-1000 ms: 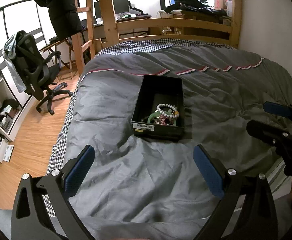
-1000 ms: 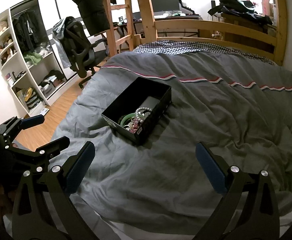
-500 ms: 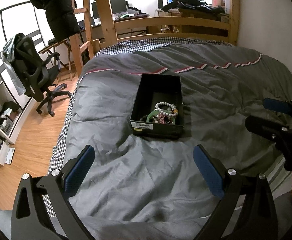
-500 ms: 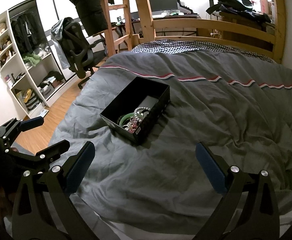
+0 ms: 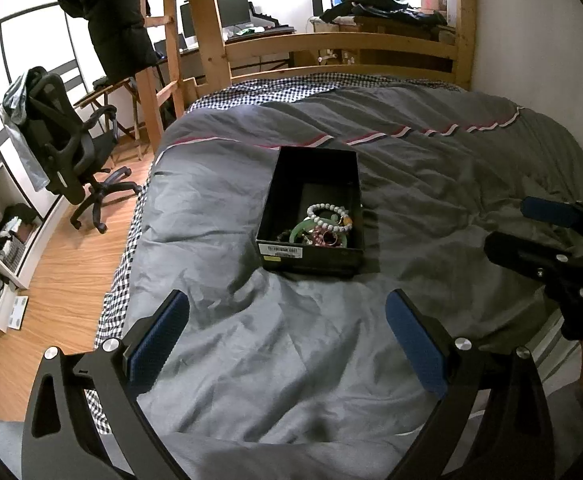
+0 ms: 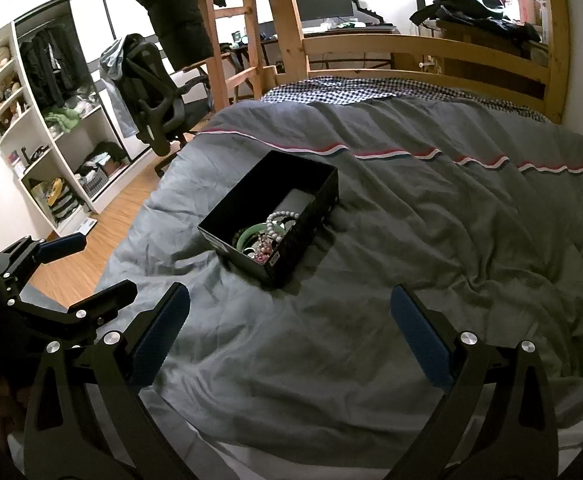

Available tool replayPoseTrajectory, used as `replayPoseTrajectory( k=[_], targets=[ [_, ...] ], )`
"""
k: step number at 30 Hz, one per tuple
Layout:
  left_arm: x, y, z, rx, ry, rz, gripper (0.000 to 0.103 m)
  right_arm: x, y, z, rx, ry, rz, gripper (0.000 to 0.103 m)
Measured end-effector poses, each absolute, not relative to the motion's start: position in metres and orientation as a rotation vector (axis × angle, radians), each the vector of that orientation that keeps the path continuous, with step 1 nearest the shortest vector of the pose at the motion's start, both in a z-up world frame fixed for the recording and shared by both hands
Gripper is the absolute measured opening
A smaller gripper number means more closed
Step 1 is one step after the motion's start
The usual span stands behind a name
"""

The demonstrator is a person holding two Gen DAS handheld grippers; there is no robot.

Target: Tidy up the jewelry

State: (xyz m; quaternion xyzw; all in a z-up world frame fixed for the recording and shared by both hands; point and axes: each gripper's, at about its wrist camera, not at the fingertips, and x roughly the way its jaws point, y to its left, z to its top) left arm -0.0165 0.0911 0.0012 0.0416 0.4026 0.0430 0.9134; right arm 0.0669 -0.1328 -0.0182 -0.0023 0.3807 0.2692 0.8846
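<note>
Black box (image 5: 311, 216) on the grey bed (image 5: 431, 168) — bracelets (image 5: 325, 226) heaped at its near end, as a second ago. Left gripper (image 5: 287, 336) and right gripper (image 6: 289, 326) — jaws spread, empty, slightly nearer the box; stage of sorting unclear.

A black rectangular open box (image 5: 315, 208) is lying at centre on the wrinkled grey quilted bed cover (image 5: 431, 184), holding a white beaded bracelet (image 5: 327, 216) and a green bangle (image 5: 301, 229). The left tool (image 5: 287, 334) is hovering wide apart at 6 o'clock, the right tool (image 5: 531, 228) at 3 o'clock.
</note>
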Motion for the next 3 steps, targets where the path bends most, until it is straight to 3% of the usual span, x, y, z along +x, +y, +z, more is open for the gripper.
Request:
replayPoseTrajectory(
  k=[3],
  targets=[
    [-0.0161, 0.0919, -0.0003, 0.087, 0.832, 0.087, 0.097, 0.0667, -0.1329, -0.018, -0.005, 0.791, 0.56, 0.099]
  ],
)
